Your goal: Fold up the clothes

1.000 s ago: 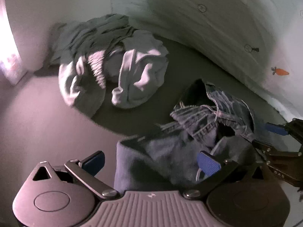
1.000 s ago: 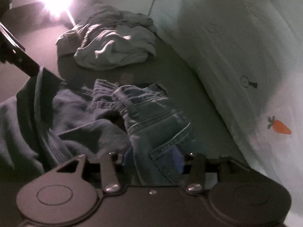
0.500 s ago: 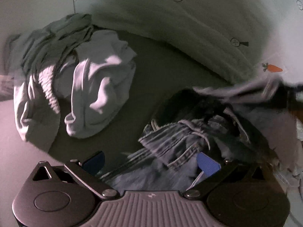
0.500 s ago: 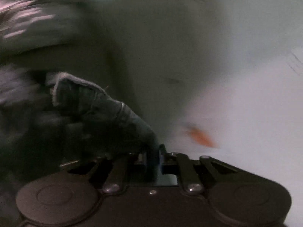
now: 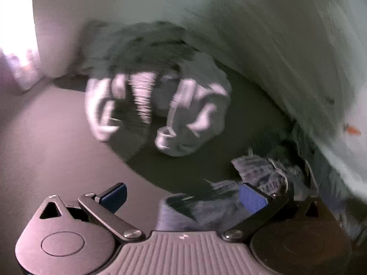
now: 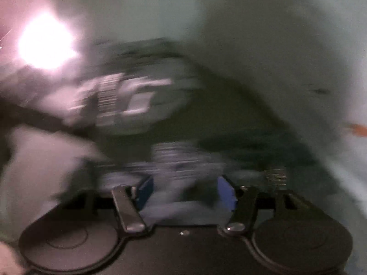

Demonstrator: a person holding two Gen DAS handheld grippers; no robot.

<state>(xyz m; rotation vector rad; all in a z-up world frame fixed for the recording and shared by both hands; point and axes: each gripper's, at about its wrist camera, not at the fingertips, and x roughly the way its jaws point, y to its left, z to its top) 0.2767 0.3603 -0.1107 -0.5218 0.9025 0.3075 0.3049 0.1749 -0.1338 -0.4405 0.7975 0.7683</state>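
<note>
1. The left gripper (image 5: 183,197) stands wide open, its two blue pads (image 5: 252,198) far apart. Dark cloth, part of the jeans (image 5: 263,174), lies between the fingers without either pad pressing on it; the right-hand pad sits just against the crumpled denim.
2. The right gripper (image 6: 185,193) is partly open, and its jaws have just been opening. Blurred blue-grey cloth of the jeans (image 6: 181,160) fills the gap between its blue pads (image 6: 226,193); the blur hides whether they press on it.
3. The jeans lie bunched on the dark bed (image 5: 240,105), close under both grippers and near the bed's right edge, where the pale sheet begins.
4. Farther out, toward the far left part of the bed, a heap of pale clothes (image 5: 160,96) sits well apart from the jeans; it is smeared by motion in both views.
5. A white sheet (image 5: 286,34) with small carrot prints (image 5: 352,130) runs along the right edge of the bed.
6. A bright light (image 6: 45,43) glares at the far left in the right wrist view.
</note>
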